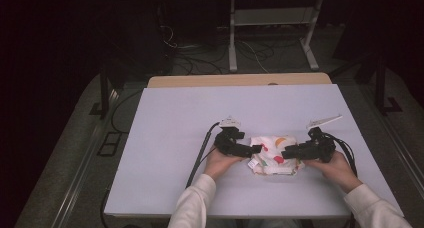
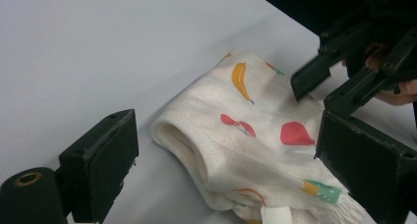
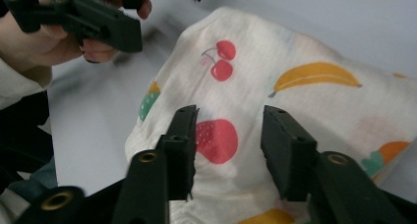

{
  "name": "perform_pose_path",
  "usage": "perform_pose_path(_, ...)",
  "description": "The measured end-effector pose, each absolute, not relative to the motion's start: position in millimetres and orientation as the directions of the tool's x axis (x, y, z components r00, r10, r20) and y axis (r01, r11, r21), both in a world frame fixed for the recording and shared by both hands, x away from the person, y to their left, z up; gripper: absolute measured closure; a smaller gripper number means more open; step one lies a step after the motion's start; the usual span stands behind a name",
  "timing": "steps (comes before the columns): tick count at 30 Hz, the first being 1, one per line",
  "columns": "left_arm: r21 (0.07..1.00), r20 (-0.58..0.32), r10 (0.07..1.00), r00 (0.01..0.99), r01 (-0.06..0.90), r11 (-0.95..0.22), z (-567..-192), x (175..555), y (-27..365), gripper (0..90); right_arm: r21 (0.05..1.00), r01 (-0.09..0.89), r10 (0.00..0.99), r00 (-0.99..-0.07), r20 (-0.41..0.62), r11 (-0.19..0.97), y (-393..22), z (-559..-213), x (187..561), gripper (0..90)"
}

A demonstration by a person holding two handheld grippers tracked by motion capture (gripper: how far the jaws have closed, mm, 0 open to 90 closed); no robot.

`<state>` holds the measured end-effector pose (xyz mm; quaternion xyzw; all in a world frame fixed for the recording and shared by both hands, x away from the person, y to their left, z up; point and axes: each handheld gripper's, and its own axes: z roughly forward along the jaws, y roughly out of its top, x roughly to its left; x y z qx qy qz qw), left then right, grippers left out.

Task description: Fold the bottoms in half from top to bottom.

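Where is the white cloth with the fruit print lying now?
In the high view the folded cloth lies on the white table, near its front edge and right of centre, between the left hand-held gripper and the right hand-held gripper.

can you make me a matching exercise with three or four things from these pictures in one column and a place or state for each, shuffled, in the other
Column one
1. left gripper
2. right gripper
3. folded white cloth with a fruit print
4. pale flat table top

Column two
A. lies between the two grippers
B. bears the cloth and both hands
C. jaws wide apart either side of the cloth's folded edge, not pressing it
D. jaws partly open over the red strawberry print

Pairs: 1-C, 2-D, 3-A, 4-B
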<state>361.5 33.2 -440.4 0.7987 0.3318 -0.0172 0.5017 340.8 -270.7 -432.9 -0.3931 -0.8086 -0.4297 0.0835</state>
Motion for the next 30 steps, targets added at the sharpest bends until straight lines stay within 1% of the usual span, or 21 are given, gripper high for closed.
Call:
perform_pose_path(7,0.779,-0.362,0.515,0.777,0.556,-0.29,-440,364,34,3.6,0.639,0.706,0.59,-0.667,0.455,0.306,-276,-428,348,35.5)
perform_pose_path(11,0.769,-0.359,0.519,0.776,0.561,-0.306,-439,367,35,1.5,0.632,0.725,0.623,-0.634,0.459,0.273,-280,-425,353,18.3)
perform_pose_path(14,0.764,-0.361,0.514,0.778,0.563,-0.316,-438,369,34,0.0,0.638,0.729,0.638,-0.62,0.457,0.251,-284,-423,357,13.6)
perform_pose_path(18,0.755,-0.368,0.514,0.775,0.572,-0.322,-440,372,34,0.0,0.643,0.73,0.644,-0.611,0.461,0.232,-290,-419,362,11.9)
perform_pose_path(23,0.741,-0.377,0.524,0.764,0.588,-0.325,-444,377,37,0.0,0.64,0.734,0.658,-0.6,0.455,0.227,-296,-416,367,4.1)
perform_pose_path(27,0.737,-0.375,0.529,0.761,0.591,-0.328,-443,381,38,0.0,0.643,0.731,0.654,-0.605,0.454,0.229,-301,-415,373,0.8)
perform_pose_path(30,0.739,-0.377,0.534,0.757,0.593,-0.319,-442,385,39,0.0,0.639,0.735,0.66,-0.598,0.454,0.226,-303,-414,377,0.8)
